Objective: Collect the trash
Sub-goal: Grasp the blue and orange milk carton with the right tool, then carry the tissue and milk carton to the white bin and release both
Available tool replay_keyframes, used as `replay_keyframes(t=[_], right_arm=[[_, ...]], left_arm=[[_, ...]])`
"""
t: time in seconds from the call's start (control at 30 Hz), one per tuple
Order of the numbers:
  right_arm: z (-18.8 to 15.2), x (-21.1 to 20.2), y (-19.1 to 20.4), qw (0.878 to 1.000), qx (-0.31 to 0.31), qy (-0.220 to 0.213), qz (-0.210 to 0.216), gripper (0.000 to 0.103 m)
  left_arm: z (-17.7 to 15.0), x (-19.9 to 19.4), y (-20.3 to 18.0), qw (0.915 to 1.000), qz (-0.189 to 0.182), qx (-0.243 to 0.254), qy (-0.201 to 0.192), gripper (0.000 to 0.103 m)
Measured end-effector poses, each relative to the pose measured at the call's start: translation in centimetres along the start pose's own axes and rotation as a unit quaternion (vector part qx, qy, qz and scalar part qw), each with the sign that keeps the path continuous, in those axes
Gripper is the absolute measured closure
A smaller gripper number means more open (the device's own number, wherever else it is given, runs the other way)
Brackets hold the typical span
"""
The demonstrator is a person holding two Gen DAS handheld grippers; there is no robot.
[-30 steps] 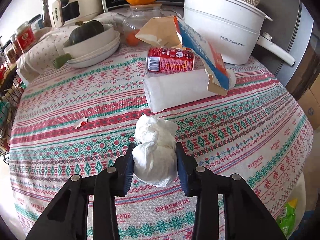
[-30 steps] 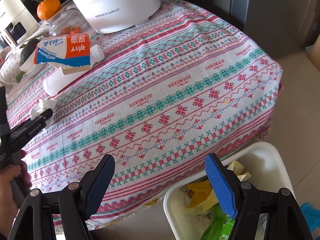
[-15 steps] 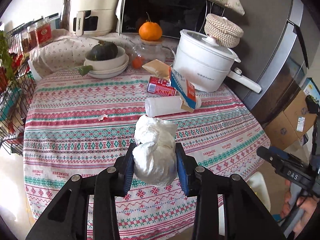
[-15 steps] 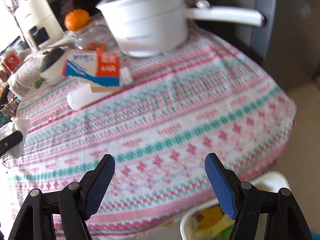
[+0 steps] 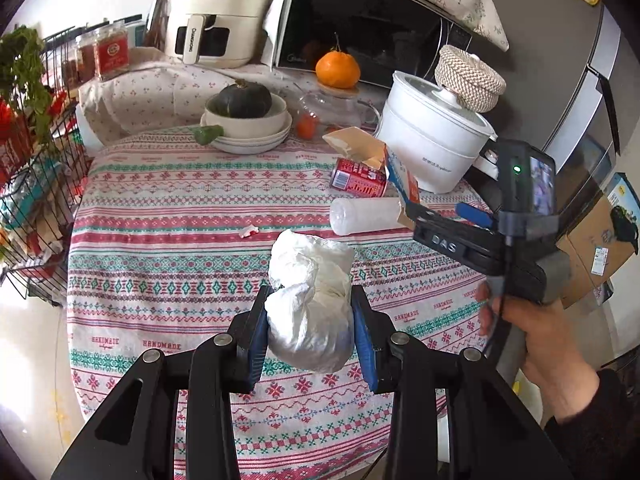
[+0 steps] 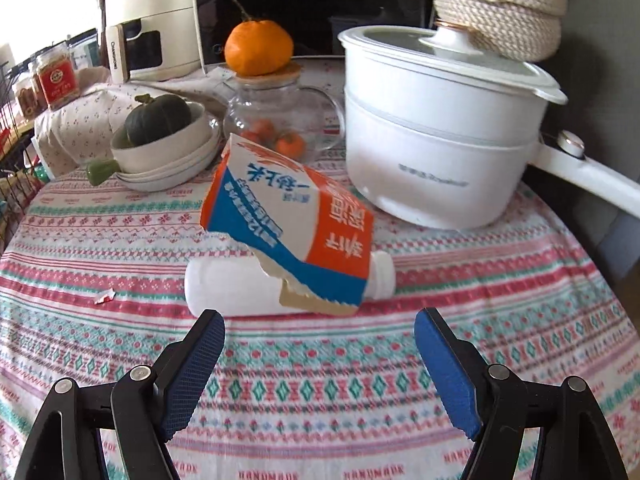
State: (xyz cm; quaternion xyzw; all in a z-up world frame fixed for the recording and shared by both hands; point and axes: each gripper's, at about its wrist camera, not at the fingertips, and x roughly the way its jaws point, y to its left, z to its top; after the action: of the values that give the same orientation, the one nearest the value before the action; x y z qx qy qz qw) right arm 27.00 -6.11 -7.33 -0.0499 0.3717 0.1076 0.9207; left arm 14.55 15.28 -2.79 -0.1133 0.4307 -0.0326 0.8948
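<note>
At a cluttered kitchen table point(image 5: 168, 216), we hold a crumpled white tissue wad point(image 5: 310, 300) pinched between the blue pads of our left gripper point(image 5: 310, 334), lifted clear above the patterned cloth near the table's front edge. Our right gripper point(image 6: 320, 364) hangs with its jaws spread wide and empty, aimed at the next pieces of trash. Straight ahead of it, just beyond the fingertips, lies a white plastic bottle point(image 6: 236, 290) on its side, its long axis running left to right across our line of approach. A torn orange-and-blue carton point(image 6: 292, 224) leans over the bottle's right half, touching it. We judge the right gripper the nearer of the two, and free; the left one is already loaded.

A red can point(image 5: 358, 178) lies on its side behind the carton, seen from the left wrist camera, and a small paper scrap point(image 5: 249, 232) sits alone on the cloth to the left. Close behind the carton stand a white electric pot point(image 6: 436, 140), a glass teapot point(image 6: 276, 120) topped with an orange, and stacked bowls point(image 6: 168, 156) holding a green squash. In our judgement, the pot crowds any deep reach.
</note>
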Motion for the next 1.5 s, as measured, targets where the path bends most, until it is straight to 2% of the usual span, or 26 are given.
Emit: replay_keyframes(t=[0.17,0.27,0.37,0.4,0.43,0.53,0.6,0.83,0.97,1.1,1.23,1.5], right_arm=[[1.6,4.6,2.8,0.999,-0.036,-0.004,-0.022,0.021],[2.2,6.9,4.0,0.996,-0.063,-0.006,-0.056,0.024],[2.9,7.9,3.7,0.995,-0.066,-0.01,-0.073,0.051],[3.1,8.1,3.5,0.995,-0.065,-0.008,-0.075,0.069],[3.3,8.1,3.3,0.995,-0.066,-0.008,-0.079,0.078],[3.7,6.9,2.7,0.992,-0.08,-0.028,-0.093,0.099],[4.1,5.4,2.1,0.993,-0.077,-0.04,-0.085,0.103],[4.9,-1.4,-1.6,0.995,-0.037,-0.067,-0.057,0.103],[3.8,-6.4,-4.1,0.996,-0.01,-0.074,-0.048,0.103],[1.5,-11.3,-6.9,0.996,0.014,-0.073,-0.047,0.103],[-1.1,-15.6,-8.8,0.995,0.009,-0.075,-0.062,0.103],[-7.5,-21.0,-12.1,0.996,0.033,-0.049,-0.073,0.103]], left_arm=[[0.0,0.3,1.6,0.9993,-0.02,-0.027,0.015,0.063],[0.1,0.1,1.8,0.9984,-0.037,-0.039,0.02,0.063],[0.1,-0.1,1.7,0.9981,-0.043,-0.041,0.018,0.063],[0.1,-0.1,1.6,0.9981,-0.043,-0.04,0.018,0.063],[0.1,-0.1,1.5,0.9981,-0.043,-0.04,0.019,0.063],[0.0,0.2,1.1,0.9977,-0.049,-0.04,0.024,0.063],[0.0,0.3,0.8,0.9974,-0.053,-0.04,0.026,0.063],[-0.2,0.7,-0.1,0.997,-0.06,-0.038,0.031,0.063],[-0.5,0.8,-0.9,0.9969,-0.064,-0.03,0.034,0.063],[-1.1,0.3,-2.1,0.9973,-0.065,-0.011,0.031,0.063],[-1.8,-0.3,-3.2,0.9975,-0.066,0.007,0.025,0.063],[-3.3,-1.6,-6.5,0.9954,-0.086,0.038,0.019,0.063]])
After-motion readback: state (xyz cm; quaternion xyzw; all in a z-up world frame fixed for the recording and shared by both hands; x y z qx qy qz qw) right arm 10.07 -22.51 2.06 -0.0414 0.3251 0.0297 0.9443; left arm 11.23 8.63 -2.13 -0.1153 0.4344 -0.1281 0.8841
